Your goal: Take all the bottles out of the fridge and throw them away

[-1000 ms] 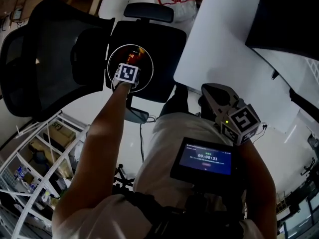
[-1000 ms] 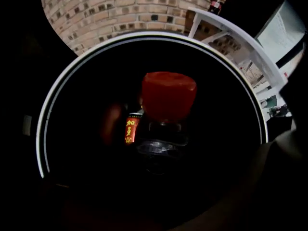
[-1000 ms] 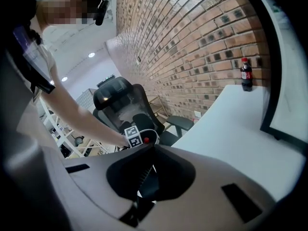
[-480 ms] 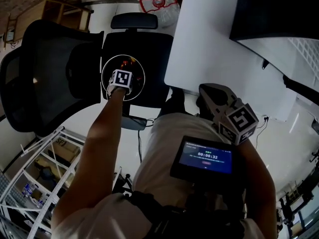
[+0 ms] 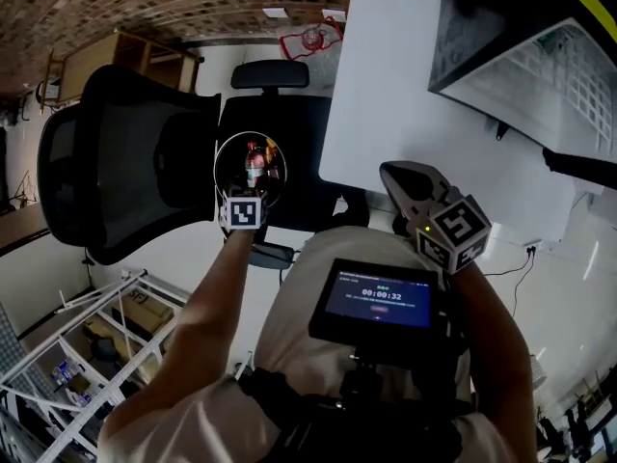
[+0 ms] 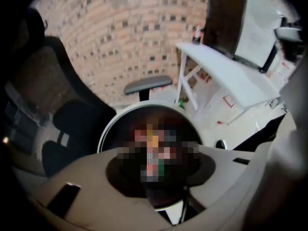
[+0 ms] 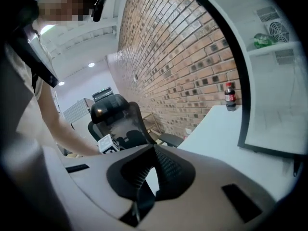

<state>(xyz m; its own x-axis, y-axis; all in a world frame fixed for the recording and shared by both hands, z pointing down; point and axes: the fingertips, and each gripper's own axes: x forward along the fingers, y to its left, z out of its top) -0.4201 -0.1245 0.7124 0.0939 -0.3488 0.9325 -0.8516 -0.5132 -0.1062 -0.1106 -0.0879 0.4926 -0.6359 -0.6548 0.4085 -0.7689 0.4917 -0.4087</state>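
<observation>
On the chair point(image 5: 308, 143) seat at left, bottles point(image 5: 255, 162) in a round bin point(image 5: 220, 162). Just above, left gripper point(image 5: 246, 201), jaws partly apart, lately closing, nothing between them. At right, right gripper point(image 5: 393, 174), jaws pressed together, empty, beside the white table point(image 5: 386, 95).

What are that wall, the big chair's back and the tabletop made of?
Wall: bare brick with a matte finish; pale mortar lines show between reddish-brown blocks.
Chair back: black mesh, probably fabric or plastic, since it looks partly see-through.
Tabletop: a smooth white board, likely laminate or painted; no grain is visible.
</observation>
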